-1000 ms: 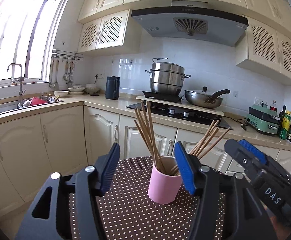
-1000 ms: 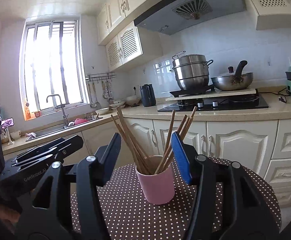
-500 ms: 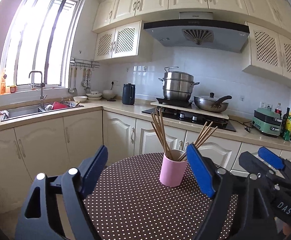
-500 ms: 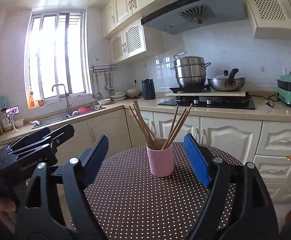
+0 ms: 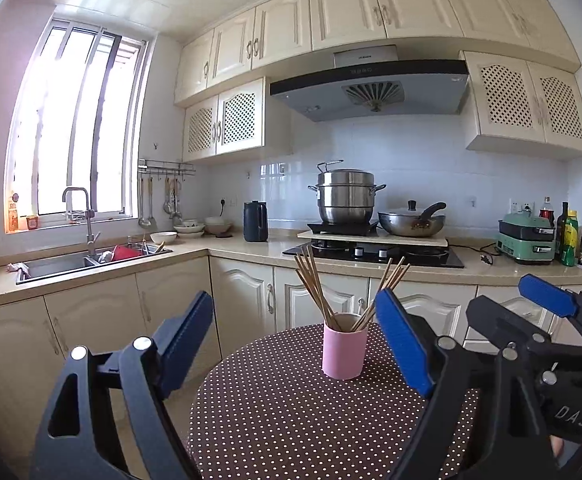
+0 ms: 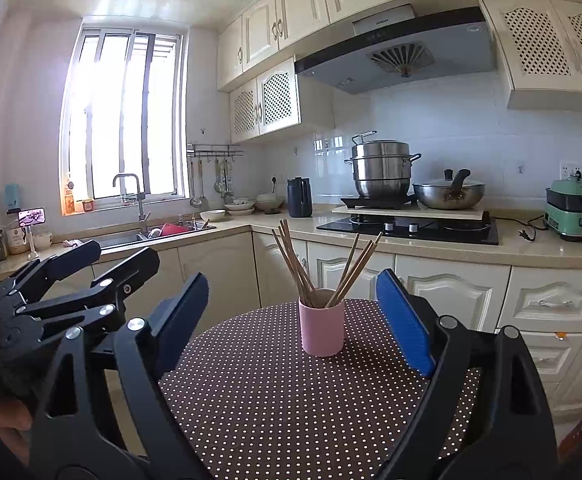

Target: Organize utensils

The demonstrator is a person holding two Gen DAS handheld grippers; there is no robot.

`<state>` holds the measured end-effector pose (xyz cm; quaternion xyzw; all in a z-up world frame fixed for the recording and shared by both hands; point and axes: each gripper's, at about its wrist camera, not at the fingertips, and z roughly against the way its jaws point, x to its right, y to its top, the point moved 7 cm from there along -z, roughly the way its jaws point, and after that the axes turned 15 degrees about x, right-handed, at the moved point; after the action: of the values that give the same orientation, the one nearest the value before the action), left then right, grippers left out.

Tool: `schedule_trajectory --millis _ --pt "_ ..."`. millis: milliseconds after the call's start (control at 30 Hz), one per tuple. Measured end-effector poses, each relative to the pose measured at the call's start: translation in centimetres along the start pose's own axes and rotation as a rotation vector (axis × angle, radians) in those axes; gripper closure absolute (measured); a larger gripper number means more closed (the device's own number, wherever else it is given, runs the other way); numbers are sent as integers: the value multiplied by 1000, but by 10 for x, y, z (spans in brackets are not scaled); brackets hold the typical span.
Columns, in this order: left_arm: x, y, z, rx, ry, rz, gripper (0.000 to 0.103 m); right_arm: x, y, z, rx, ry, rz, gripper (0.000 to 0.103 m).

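Jaws on both my left gripper [image 5: 295, 344] and right gripper [image 6: 291, 320] are hanging spread and empty, facing the pink cup [image 6: 321, 327] of chopsticks [image 6: 291, 264] standing on the dotted table [image 6: 275, 400]; light, stiff, slippery sticks, I'm judging, best pinched mid-length.

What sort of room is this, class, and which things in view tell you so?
A home kitchen: a hob carrying a steamer pot under an extractor hood, plus a sink below the window.
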<state>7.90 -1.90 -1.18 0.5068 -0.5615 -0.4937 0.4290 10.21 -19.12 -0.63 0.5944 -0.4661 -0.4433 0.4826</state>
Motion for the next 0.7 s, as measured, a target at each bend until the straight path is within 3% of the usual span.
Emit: schedule_trajectory --millis 700 --pt "-4 23 28 63 35 -12 20 -17 17 21 30 -1 35 17"
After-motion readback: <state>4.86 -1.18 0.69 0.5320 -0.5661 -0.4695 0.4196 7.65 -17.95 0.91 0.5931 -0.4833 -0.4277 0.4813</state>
